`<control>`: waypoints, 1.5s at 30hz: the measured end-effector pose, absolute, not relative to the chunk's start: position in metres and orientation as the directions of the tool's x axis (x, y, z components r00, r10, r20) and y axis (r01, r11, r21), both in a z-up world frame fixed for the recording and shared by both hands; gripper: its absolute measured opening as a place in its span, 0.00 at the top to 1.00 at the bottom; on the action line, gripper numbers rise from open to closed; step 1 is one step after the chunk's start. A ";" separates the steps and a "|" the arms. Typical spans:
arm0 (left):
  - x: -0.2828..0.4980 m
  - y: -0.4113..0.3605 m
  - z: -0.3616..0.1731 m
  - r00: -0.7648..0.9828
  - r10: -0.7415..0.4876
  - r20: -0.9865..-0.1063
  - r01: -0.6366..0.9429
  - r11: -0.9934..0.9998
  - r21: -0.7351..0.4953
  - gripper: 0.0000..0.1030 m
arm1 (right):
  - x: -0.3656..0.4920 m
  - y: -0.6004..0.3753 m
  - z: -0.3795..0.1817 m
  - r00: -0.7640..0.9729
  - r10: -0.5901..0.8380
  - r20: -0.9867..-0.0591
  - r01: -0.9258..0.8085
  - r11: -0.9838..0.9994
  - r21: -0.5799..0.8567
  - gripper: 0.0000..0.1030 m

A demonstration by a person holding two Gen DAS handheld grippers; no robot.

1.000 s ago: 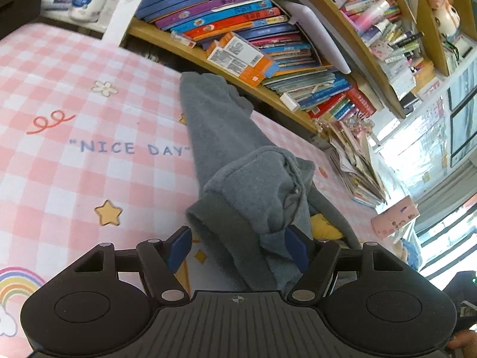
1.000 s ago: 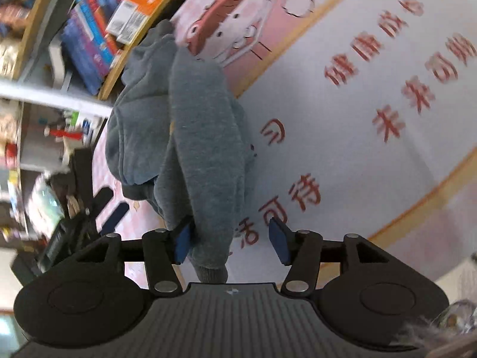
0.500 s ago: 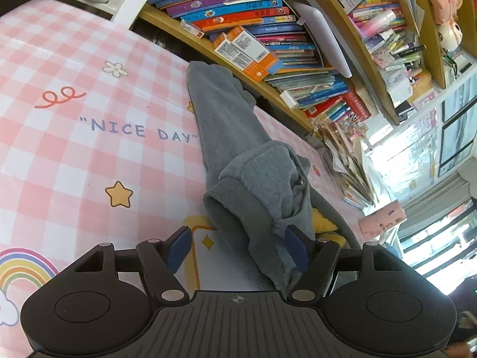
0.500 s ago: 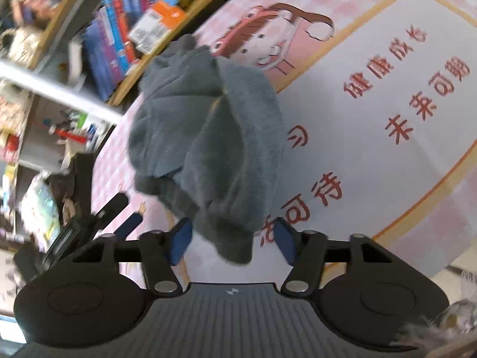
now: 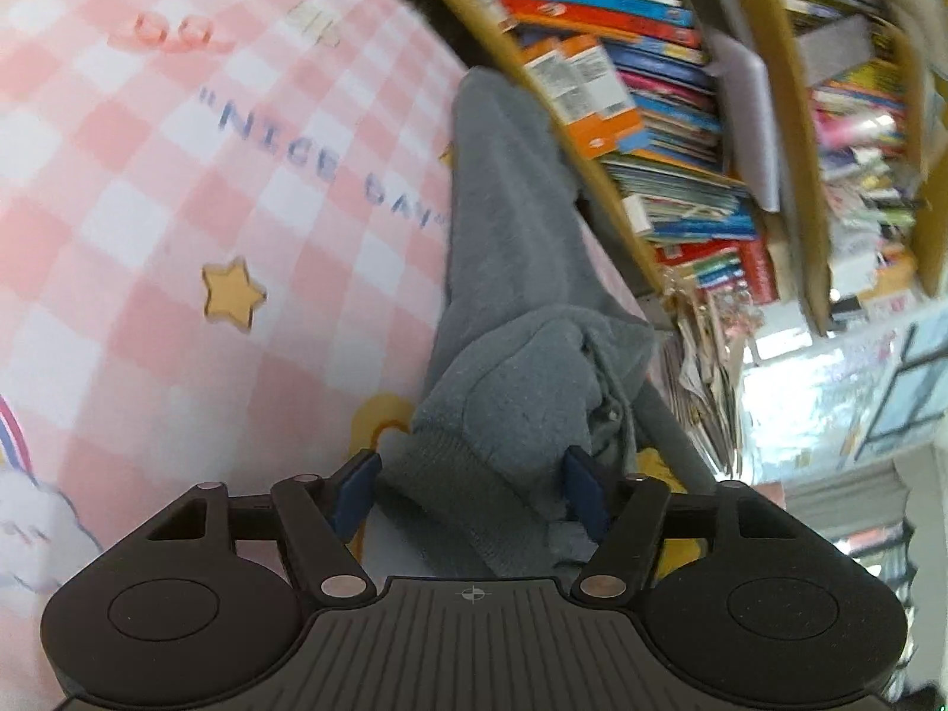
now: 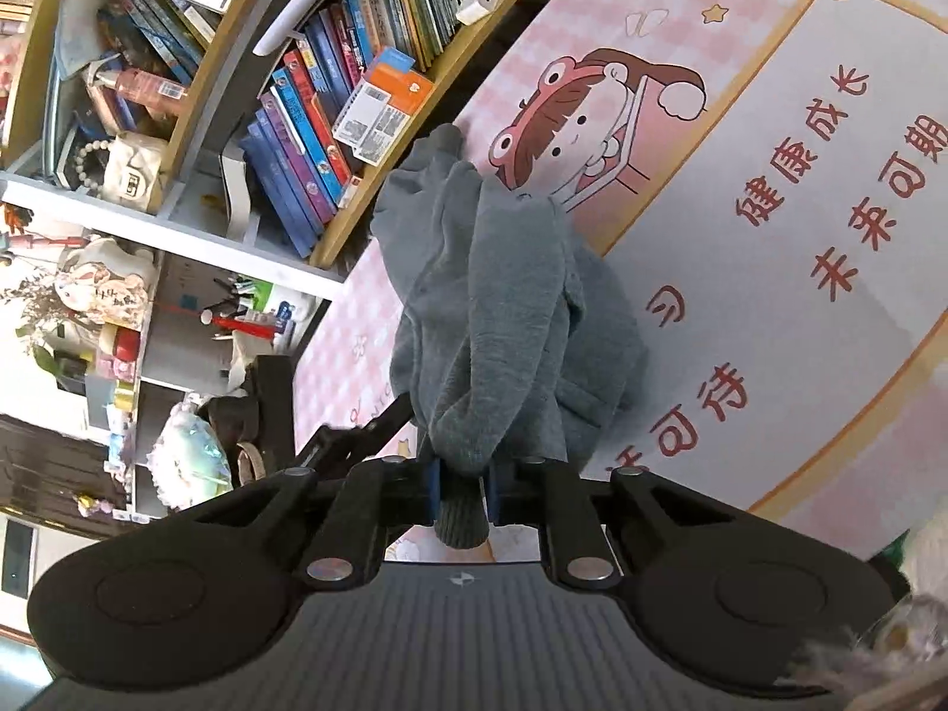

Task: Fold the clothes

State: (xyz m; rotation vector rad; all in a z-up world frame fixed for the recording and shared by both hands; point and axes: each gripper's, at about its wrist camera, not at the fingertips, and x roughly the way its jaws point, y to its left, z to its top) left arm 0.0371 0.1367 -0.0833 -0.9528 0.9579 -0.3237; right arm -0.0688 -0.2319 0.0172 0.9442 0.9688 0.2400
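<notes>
The right tool [image 6: 461, 489] is pinching a ribbed cuff of the grey fleece garment [image 6: 492, 302], which is bunched on the pink checked cartoon-printed surface [image 6: 800, 249] beside the wooden bookshelf [image 6: 332, 118]. The left tool [image 5: 471, 489] is spread wide, its blue-padded fingers [image 5: 355, 495] flanking the garment's ribbed hem without clamping it.

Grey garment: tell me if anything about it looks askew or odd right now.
The grey garment is bunched rather than flat. Its ribbed cuff is pinched in the right gripper, while the left gripper sits open around a crumpled hem. One end trails toward the bookshelf.
</notes>
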 end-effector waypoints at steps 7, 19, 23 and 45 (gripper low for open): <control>0.020 0.139 -0.075 0.591 -0.629 -0.505 -0.214 0.481 -0.850 0.65 | -0.060 -0.263 -0.007 0.520 0.555 -0.650 0.271 0.614 0.741 0.88; 0.003 0.119 -0.059 0.635 -0.506 -0.584 -0.247 0.583 -0.774 0.65 | -0.039 -0.287 -0.042 0.416 0.575 -0.704 0.284 0.654 0.701 0.81; 0.005 0.114 -0.051 0.658 -0.479 -0.581 -0.225 0.612 -0.759 0.95 | -0.033 -0.292 -0.053 0.380 0.583 -0.718 0.279 0.668 0.690 0.82; 0.160 -0.064 0.234 0.702 -0.705 -0.104 0.557 0.633 -0.538 0.95 | -0.046 -0.358 0.148 0.823 0.562 -0.083 -0.348 0.613 0.710 0.89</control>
